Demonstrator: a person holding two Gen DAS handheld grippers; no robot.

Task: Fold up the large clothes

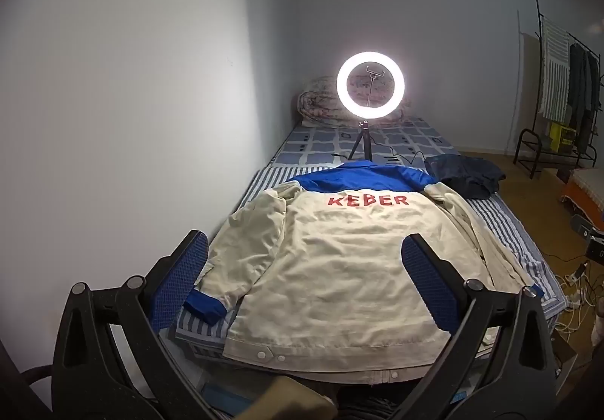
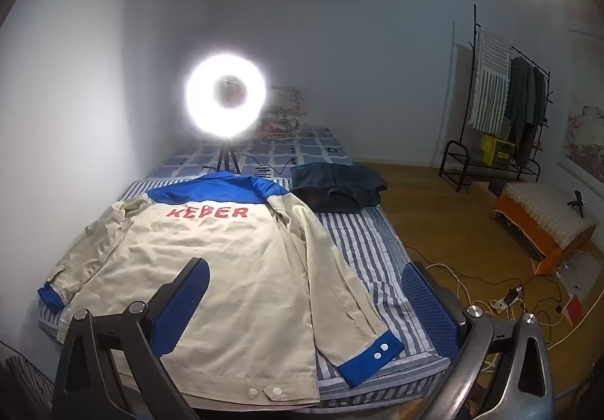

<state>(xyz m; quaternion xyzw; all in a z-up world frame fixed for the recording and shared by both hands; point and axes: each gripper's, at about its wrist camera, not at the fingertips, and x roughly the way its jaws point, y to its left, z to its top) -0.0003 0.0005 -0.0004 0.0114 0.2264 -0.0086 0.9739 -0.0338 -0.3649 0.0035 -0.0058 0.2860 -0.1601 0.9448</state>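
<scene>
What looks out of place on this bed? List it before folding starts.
The jacket lies flat, back up, sleeves spread. Odd for a bed: a lit ring light on a tripod stands on the bedding just behind the collar, and a dark garment sits crumpled at the mattress edge.

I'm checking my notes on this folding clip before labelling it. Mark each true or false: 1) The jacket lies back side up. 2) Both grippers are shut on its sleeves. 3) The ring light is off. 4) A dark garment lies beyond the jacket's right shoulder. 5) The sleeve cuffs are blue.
1) True: the jacket shows its back with red lettering.
2) False: the left gripper and right gripper are open, holding nothing.
3) False: the ring light is lit.
4) True: the dark garment lies there on the bed.
5) True: see the cuff.
</scene>
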